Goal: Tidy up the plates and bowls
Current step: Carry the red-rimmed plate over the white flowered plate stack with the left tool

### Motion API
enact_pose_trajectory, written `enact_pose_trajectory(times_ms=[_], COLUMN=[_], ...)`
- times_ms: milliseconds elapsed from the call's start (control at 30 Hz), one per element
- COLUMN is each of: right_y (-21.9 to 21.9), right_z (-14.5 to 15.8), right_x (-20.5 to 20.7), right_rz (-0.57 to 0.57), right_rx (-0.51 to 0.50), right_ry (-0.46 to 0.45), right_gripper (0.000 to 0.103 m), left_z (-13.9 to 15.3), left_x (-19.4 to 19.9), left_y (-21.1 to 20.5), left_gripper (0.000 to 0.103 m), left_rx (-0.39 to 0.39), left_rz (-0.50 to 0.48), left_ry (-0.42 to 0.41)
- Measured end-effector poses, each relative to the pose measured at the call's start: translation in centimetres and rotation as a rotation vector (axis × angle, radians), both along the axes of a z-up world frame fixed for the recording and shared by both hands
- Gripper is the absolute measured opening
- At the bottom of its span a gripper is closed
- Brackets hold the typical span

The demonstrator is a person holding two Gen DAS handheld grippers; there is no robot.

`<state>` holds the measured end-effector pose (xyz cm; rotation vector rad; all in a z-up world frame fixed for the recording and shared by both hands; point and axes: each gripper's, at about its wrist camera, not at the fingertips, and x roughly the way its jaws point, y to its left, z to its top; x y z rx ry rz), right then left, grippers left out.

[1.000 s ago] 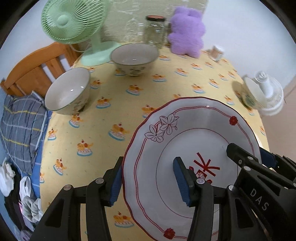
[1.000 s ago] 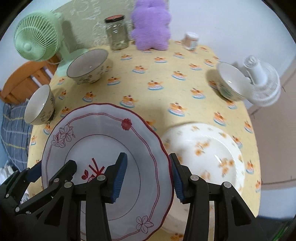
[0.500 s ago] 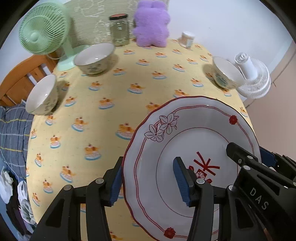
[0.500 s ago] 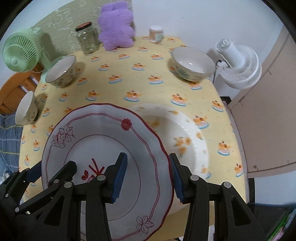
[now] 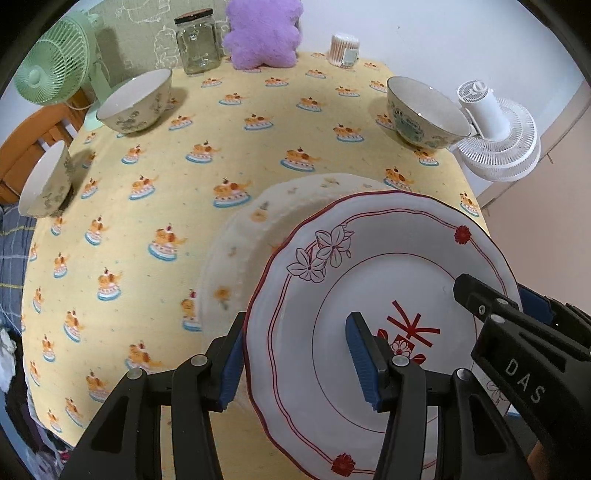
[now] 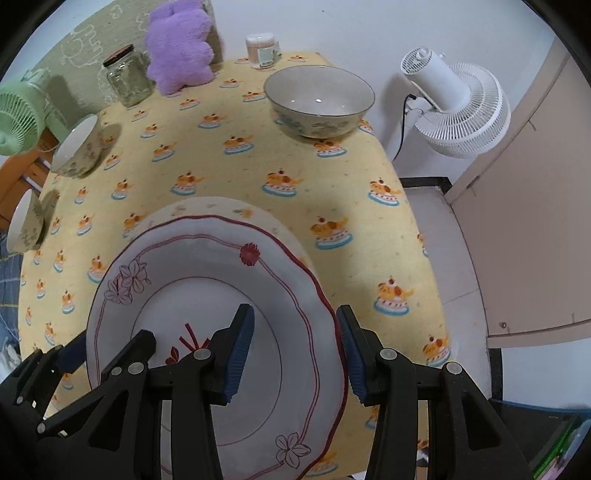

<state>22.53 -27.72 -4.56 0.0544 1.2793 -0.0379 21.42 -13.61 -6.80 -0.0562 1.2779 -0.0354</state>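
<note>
Since a second ago I have carried the red-rimmed plate (image 5: 373,295) sideways across the table (image 5: 229,155), and it now hangs above the orange-flowered plate (image 5: 258,236), which lay off to one side before. Both my grippers point steeply down at the cloth. My left gripper (image 5: 295,362) is clamped on the plate's left rim, one blue pad under the edge and the other on the upper face near the red mark. My right gripper (image 6: 293,350) is clamped on the opposite rim in the same way, one pad inside the well and one outside the scalloped edge. The plate rides between them, tilted, clear of the plate below.

Three bowls stand well apart from the plates: the blue-patterned bowl (image 6: 319,101) at the far right, a grey-flowered bowl (image 5: 136,103) at the far left, and a small bowl (image 5: 46,181) at the left edge. Along the back stand a green fan (image 5: 51,62), a glass jar (image 5: 195,40), a purple plush toy (image 5: 262,33) and a small tub (image 5: 345,50). A white fan (image 6: 458,107) stands just off the table's right side.

The left view shows the lower plate's left half; the right view shows only its far rim, and also the floor (image 6: 443,236) beyond the table edge.
</note>
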Motion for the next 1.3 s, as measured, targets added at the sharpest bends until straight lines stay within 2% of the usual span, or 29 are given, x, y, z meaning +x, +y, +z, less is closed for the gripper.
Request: enact_pose_trajectory(times_ms=[500, 633, 900, 1000, 1300], right_y=[-0.6, -0.3, -0.4, -0.5, -1.0], right_z=[-1.8, -1.8, -1.8, -1.5, -1.5], right_x=[2.5, 2.5, 2.4, 2.1, 1.4], right_rz=[0.074, 0.093, 0.102, 0.108, 0.101], right_rx=[0.019, 0.035, 0.046, 0.061, 0.07], right_ry=[0.005, 0.008, 0.008, 0.001, 0.009], right_gripper=[0.05, 0.049, 0.047, 0.043, 0.035], left_z=[-1.9, -2.3, -2.3, -2.7, -2.4], left_x=[1.3, 1.2, 1.1, 0.9, 0.9], left_y=[-0.4, -0.6, -0.8, -1.9, -1.4], left_gripper=[0.055, 0.055, 0.055, 0.052, 0.052], left_rx=[0.007, 0.059, 0.09, 0.159, 0.157], left_rz=[0.082, 0.076, 0.088, 0.06, 0.077], left_ry=[0.028, 0.042, 0.028, 0.028, 0.032])
